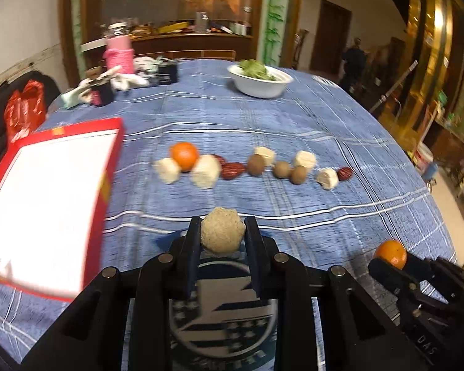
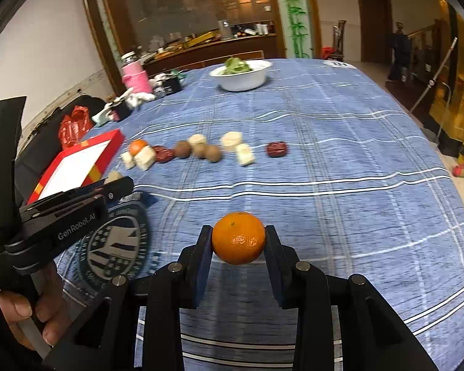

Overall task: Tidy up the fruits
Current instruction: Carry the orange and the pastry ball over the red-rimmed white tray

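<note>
Blue plaid tablecloth fills both views, wide open and bare toward three o'clock in the right wrist view, its edge curving away at the far right. Left gripper is pinching a pale, rough-skinned round fruit, pads pressed on both sides, just above a round printed emblem on the cloth. Right gripper is clamped on a tangerine, its stem dimple facing up toward twelve; it's round, no long axis to call. Red-rimmed box sits close at nine o'clock of the left gripper, crowding that side. Ahead at twelve, a loose row of fruit runs side to side: another orange, pale chunks, brown rounds, red dates. Beyond, a white bowl of greens and a pink flask stand near the far edge.
</note>
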### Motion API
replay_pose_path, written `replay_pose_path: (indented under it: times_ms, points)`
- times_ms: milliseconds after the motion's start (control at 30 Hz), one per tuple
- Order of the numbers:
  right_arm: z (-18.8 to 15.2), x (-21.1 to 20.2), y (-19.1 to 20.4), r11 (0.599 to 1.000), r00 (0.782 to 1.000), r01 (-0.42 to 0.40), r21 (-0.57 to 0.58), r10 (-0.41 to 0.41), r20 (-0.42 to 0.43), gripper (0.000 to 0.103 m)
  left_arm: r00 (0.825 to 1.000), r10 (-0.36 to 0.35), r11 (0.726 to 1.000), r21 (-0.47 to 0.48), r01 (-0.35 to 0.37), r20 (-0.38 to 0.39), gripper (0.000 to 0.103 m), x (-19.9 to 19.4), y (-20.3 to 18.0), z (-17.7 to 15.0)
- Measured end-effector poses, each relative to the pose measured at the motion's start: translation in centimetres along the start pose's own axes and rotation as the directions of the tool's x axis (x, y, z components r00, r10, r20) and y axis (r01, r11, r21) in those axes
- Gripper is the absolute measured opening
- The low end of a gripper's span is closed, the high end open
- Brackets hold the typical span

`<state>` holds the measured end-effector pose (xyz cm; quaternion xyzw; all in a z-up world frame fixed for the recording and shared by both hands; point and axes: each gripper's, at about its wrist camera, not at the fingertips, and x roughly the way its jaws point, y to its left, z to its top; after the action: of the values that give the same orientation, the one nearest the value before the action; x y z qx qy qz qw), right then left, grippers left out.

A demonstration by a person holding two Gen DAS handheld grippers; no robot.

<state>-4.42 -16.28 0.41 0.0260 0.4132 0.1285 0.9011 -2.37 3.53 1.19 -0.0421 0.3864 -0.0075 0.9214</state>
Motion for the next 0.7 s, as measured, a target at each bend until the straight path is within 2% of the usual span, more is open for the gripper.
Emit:
replay_pose_path:
  times_ms: [200, 333, 500, 700]
  points:
    - [-0.1, 0.7, 2.9, 0.998, 1.000, -0.026, -0.051, 0.025, -0.018, 0.034, 1.000, 0.022, 0.996, -0.081, -0.020, 0.022, 0.025, -1.4, 3.5, 0.3]
    - [0.2, 0.7, 4.7, 0.996, 0.999, -0.042, -0.085, 0.041, -0.015, 0.034, 0.997, 0.066, 0.988, -0.145, -0.060, 0.031, 0.025, -2.0, 6.7, 0.4]
    - [0.8, 1.0, 7.1, 0.990, 0.997, -0.073, -0.124, 0.073, -0.007, 0.034, 0.989, 0.143, 0.962, -0.237, -0.133, 0.023, 0.025, -2.4, 11.2, 0.8]
    - [2.6, 2.0, 11.8, 0.967, 0.987, -0.157, -0.199, 0.163, 0.012, 0.033, 0.968, 0.250, 0.920, -0.312, -0.238, 0.000, 0.025, -2.8, 15.6, 1.0]
